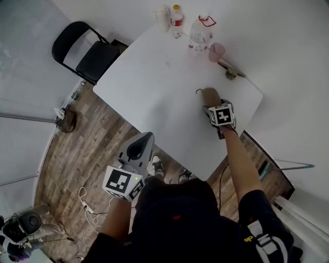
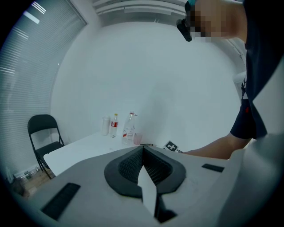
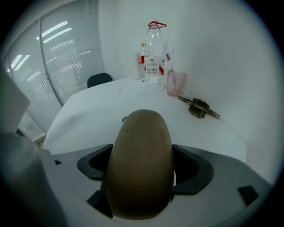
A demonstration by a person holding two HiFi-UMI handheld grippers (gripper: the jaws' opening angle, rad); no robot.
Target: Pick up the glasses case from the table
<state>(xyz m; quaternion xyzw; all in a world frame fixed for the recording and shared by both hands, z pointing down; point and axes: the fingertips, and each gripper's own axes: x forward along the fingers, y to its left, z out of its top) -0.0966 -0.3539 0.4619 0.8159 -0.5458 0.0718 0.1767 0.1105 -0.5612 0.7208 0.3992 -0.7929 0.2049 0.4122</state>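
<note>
The brown oval glasses case (image 1: 209, 95) lies on the white table (image 1: 154, 87) near its right edge, with a small black loop at its far end. My right gripper (image 1: 212, 107) reaches down over it. In the right gripper view the case (image 3: 141, 150) fills the gap between the jaws, which stand wide on either side of it, and I see no squeeze on it. My left gripper (image 1: 141, 148) hangs off the table's near edge above the wooden floor. Its pads (image 2: 133, 165) meet with nothing between them.
At the table's far end stand two bottles (image 1: 177, 19) (image 1: 199, 32), a pale container (image 1: 161, 14) and a pink cup (image 1: 217, 51). A dark metal tool (image 1: 231, 72) lies beyond the case. A black folding chair (image 1: 87, 51) stands at the left. Cables lie on the floor (image 1: 90, 210).
</note>
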